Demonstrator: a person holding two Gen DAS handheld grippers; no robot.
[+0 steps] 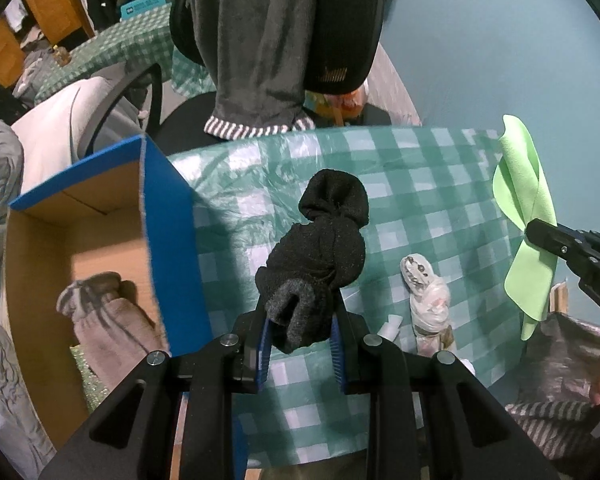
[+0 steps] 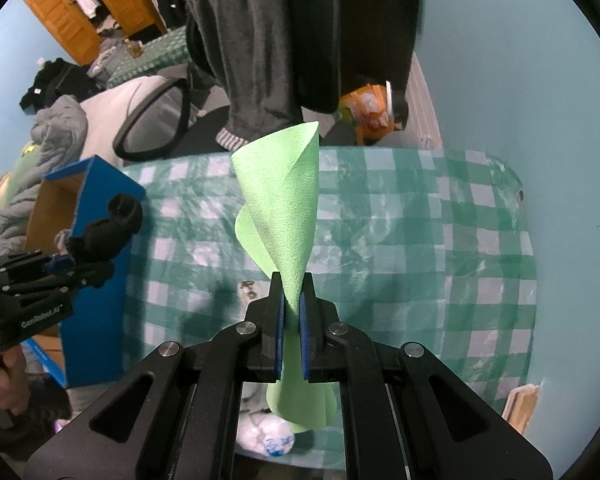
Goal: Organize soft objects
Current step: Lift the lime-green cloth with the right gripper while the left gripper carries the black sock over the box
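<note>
Pale blue walls (image 2: 500, 80) enclose the room. A table under a green-checked cloth (image 2: 400, 240) fills the centre; behind it stands a dark chair (image 2: 312, 20), with wooden louvred cabinets (image 2: 60, 12) at upper left.

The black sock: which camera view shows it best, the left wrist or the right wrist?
The left wrist view. There the black sock fills the middle of the picture, held up by its grey end between the blue fingers of the left gripper. In the right wrist view the sock is small at the left edge, in front of the blue box.
</note>
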